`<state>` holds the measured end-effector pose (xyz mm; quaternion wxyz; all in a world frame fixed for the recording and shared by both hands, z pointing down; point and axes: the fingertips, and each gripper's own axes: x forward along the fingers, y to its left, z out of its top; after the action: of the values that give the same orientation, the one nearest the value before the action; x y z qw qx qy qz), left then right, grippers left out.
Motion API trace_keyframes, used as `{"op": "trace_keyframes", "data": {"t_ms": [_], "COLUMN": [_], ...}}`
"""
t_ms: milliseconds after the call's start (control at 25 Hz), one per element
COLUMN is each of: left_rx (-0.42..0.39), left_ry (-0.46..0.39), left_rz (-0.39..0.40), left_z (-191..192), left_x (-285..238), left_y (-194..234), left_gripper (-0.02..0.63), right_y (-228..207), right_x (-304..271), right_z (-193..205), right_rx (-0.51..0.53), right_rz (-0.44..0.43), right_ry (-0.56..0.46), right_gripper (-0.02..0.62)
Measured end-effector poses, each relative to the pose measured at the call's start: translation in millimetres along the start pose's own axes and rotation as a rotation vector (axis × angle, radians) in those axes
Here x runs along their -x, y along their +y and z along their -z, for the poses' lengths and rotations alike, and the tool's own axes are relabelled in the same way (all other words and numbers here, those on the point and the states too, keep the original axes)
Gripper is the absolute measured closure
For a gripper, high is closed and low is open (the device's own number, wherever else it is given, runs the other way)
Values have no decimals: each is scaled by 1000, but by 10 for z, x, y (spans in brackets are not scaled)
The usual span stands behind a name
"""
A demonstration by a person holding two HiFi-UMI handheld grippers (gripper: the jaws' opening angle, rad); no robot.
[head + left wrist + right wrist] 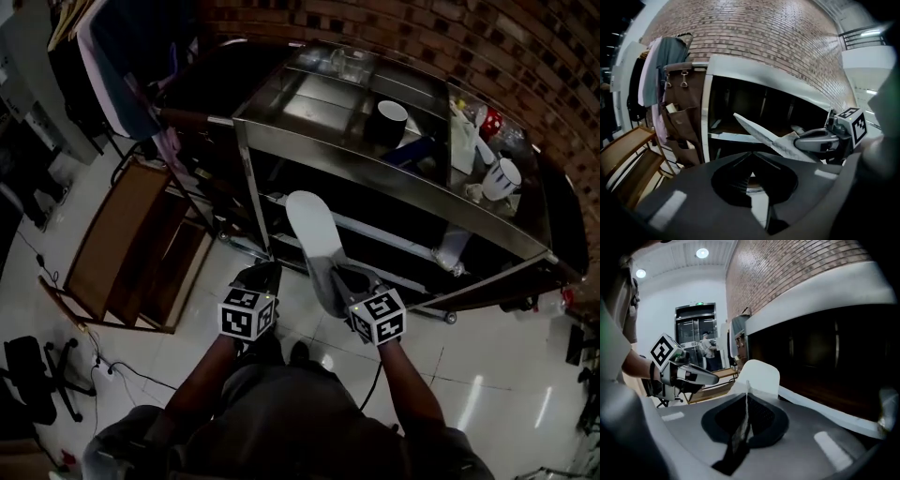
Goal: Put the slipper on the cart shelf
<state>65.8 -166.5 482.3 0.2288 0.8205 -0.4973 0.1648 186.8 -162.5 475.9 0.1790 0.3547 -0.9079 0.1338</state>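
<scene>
The white slipper (314,239) hangs in the air, sole up, its toe toward the steel cart's dark lower shelf (394,239). My right gripper (330,279) is shut on its heel end. In the right gripper view the slipper (759,376) stands out past the right gripper (747,392), whose jaws pinch its thin edge. My left gripper (258,277) is just left of the slipper, shut with nothing in it. In the left gripper view the left gripper (751,155) has its tips together, and the slipper (759,132) crosses ahead, held by the right gripper (820,140).
The cart's top tray (309,94) carries a black mug (389,120), a white mug (503,176) and small items. A wooden rack (131,244) stands left of the cart, with hanging clothes (122,75) behind it. A brick wall (525,47) backs the cart.
</scene>
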Motion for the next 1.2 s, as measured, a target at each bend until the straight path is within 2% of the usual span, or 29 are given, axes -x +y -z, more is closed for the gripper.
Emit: {"op": "trace_keyframes", "data": {"t_ms": [240,560,760,960,1200], "left_rx": [-72,-160,-164,-156,-116], "left_ry": [23,71,107,136,138], "left_rz": [133,283,366,406,368], "left_z": [-299,-673,-705,-694,-746], "left_x": [-540,-1285,-1669,-1844,-1921], "left_y": [-360,-507,-657,-860,-940], "left_gripper": [598,598,598,598,598], "right_y": [-819,-1690,-2149,-2446,-2696], "right_x": [276,275,211,157,97], "right_z": [33,-27,36,108,168], "right_rx": [-99,-178,-261,-325,-374], "right_rz": [203,434,555,614,641], "right_ry": [-16,-22,-48,-65,-89], "right_gripper": [586,586,586,584,584]}}
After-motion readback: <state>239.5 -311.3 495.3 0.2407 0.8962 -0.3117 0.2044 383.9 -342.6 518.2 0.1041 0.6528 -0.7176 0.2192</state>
